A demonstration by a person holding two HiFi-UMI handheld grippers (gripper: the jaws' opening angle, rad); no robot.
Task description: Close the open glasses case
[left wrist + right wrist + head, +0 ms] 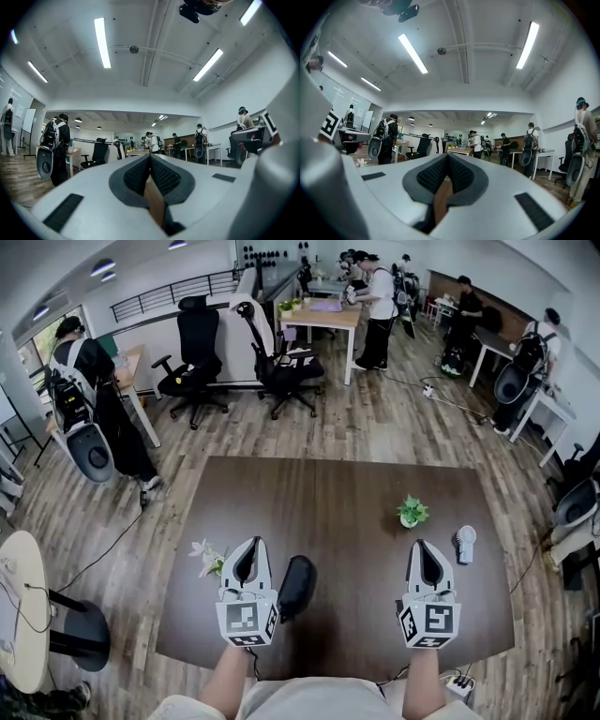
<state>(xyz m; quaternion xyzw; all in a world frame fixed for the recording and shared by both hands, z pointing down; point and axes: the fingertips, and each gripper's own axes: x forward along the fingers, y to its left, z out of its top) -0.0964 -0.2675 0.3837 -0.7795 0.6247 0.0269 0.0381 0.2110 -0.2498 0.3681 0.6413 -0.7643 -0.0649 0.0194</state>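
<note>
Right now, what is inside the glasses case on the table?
Of the glasses case only a dark oval shape shows, lying on the table beside the shut left tongs. Its inside is not visible, so whether glasses are in it cannot be told.

You're standing in an open-plan office. Black swivel chairs, wooden desks on a plank floor and ceiling strip lights show it.

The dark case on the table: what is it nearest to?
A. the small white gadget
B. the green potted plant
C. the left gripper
C: the dark case lies right beside the left gripper, just to its right in the head view.
</note>
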